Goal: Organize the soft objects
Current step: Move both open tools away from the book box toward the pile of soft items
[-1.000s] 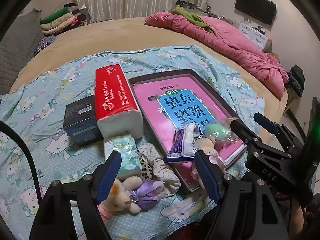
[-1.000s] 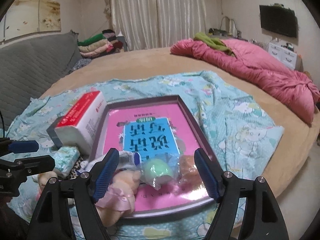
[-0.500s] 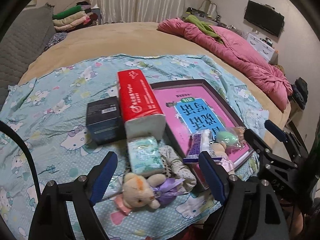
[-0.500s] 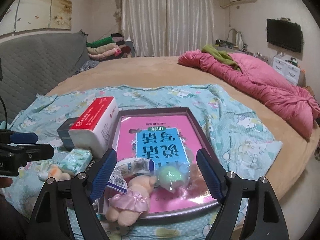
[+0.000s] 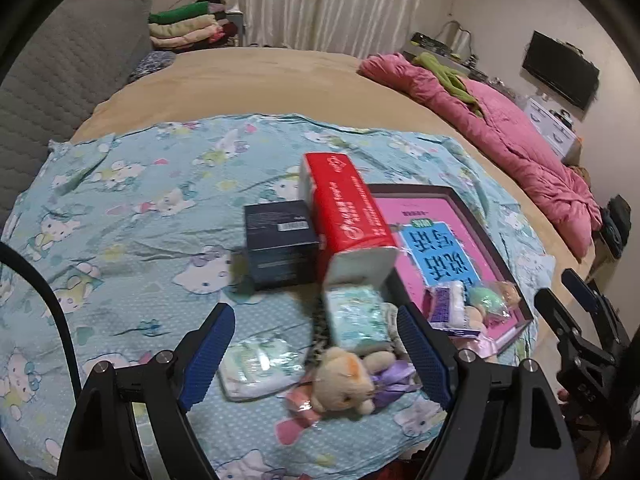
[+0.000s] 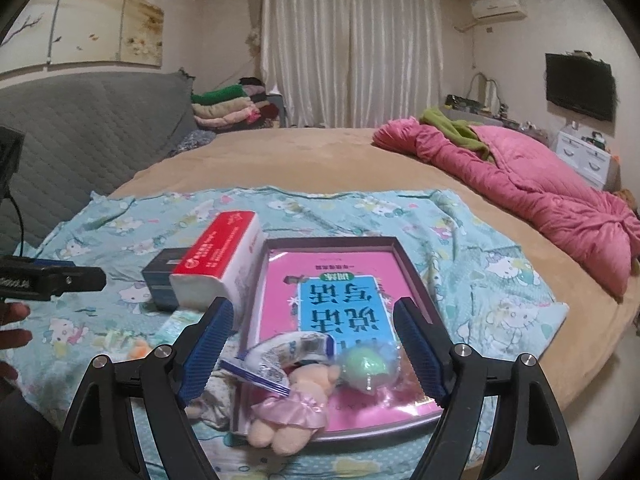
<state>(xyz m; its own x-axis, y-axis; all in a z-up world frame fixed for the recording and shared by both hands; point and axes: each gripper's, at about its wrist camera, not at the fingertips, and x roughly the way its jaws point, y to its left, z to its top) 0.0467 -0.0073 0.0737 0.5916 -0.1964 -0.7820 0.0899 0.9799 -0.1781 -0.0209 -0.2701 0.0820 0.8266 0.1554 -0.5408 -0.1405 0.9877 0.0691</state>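
Both grippers, the left gripper (image 5: pixel 316 354) and the right gripper (image 6: pixel 314 350), stand wide apart and hold nothing. The teddy bear (image 5: pixel 344 376) lies at lower centre, light and squashy; better to pinch its body.

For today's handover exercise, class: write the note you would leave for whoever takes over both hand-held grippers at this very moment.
Left hand-held gripper: open, empty, above the teddy bear.
Right hand-held gripper: open, empty, above the pink-skirted doll.
Doll, green ball in its bag and blue-white packet lie in the tray. Bear and two tissue packs lie on the blue sheet, beside the red tissue box.
Done: nothing in hand.
Left: gather the loose soft items.
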